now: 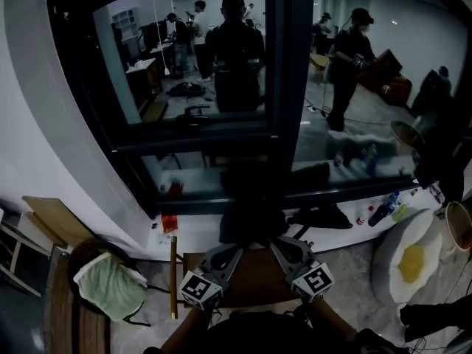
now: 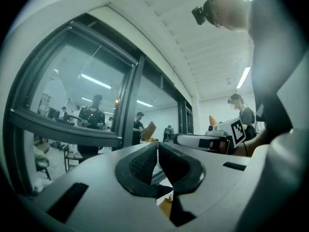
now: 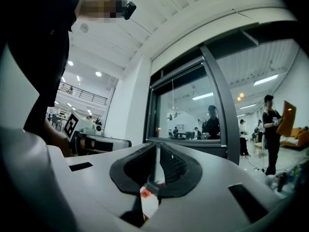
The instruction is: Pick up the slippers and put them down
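Facing wide window point(image 1: 280, 87): dark metal frame, glossy glass, dim figures beyond. Smooth white wall point(image 1: 44, 124) curving off at left. Pale speckled floor point(image 1: 354, 271) below, stone-like.

On floor far right, soft fried-egg cushion point(image 1: 409, 260), white lobed edge, round yellow centre. Near left, round dark-rimmed holder point(image 1: 80, 251) with crumpled green cloth point(image 1: 110, 286) in it; thin wooden stick point(image 1: 174, 275) just beside; flat wooden board point(image 1: 55, 220) further left. Small bottle point(image 1: 383, 211) lying near window base at right.

Near centre, both tools side by side, pointing toward window, over flat brown panel point(image 1: 254, 275). Smooth grey-shelled left gripper point(image 2: 158, 151): black ribbed pads, clenched tip to tip, nothing held. Matching right gripper point(image 3: 157, 153): pads pressed together, hairline slit only, nothing held. Black-and-white marker cube point(image 1: 198, 288) on each.

No sure sight of slippers: dark lumpy mass point(image 1: 251, 212) just ahead of tips and flat black shape point(image 1: 321, 217) on pale ledge to right, both too dim to name, neither in a grip.
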